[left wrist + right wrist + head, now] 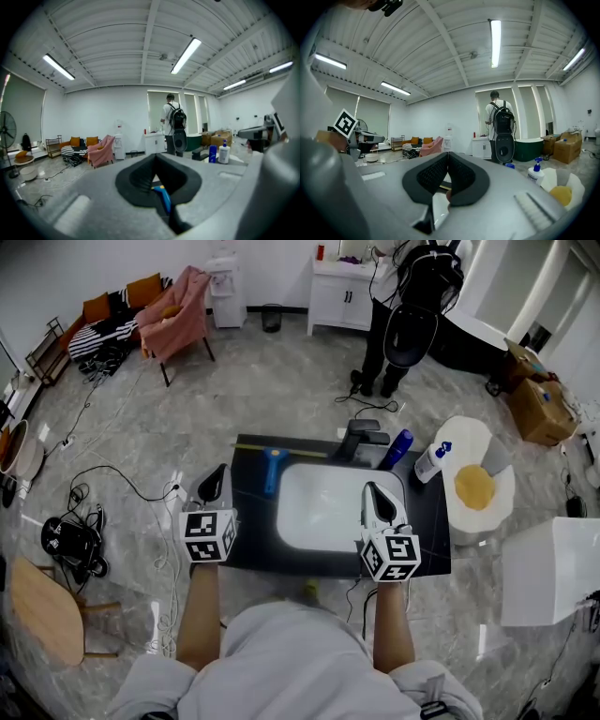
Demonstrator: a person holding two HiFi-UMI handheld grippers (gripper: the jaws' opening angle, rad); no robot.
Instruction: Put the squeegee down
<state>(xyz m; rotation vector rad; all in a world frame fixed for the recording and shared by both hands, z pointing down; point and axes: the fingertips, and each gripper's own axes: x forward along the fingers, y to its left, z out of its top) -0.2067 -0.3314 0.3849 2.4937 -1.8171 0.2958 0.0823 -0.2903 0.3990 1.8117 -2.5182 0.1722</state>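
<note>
Lying flat on the counter (246,521), the squeegee (273,470) sits just ahead of the left claw (217,476) and slightly to its right, apart from it. The basin (323,507) is to that claw's right.

Left claw: jaws closed tip to tip, nothing between them. Right claw (373,493): jaws likewise closed and empty, held over the basin's right part.

Head view only: the counter's outline and the faucet (361,437), ahead of and between the two claws.

Left gripper view: the closed left claw (156,158) fills the foreground. The squeegee (162,196) appears as a blue strip in the gap beneath the meeting tips, an alignment the head view gives only roughly. Ahead and to the right of this claw stand a blue bottle (213,153) and a white bottle (223,153).

Right gripper view: the right claw (448,158) has its pads pressed together at the tips. Ahead and to its right are the white bottle (536,172) and a yellow pad (561,194) on a round table (551,180). The left claw's marker cube (345,123) shows to its left. Only the other two views show the squeegee.

Both gripper views: a person (171,122) (499,126) with a backpack stands far ahead.
</note>
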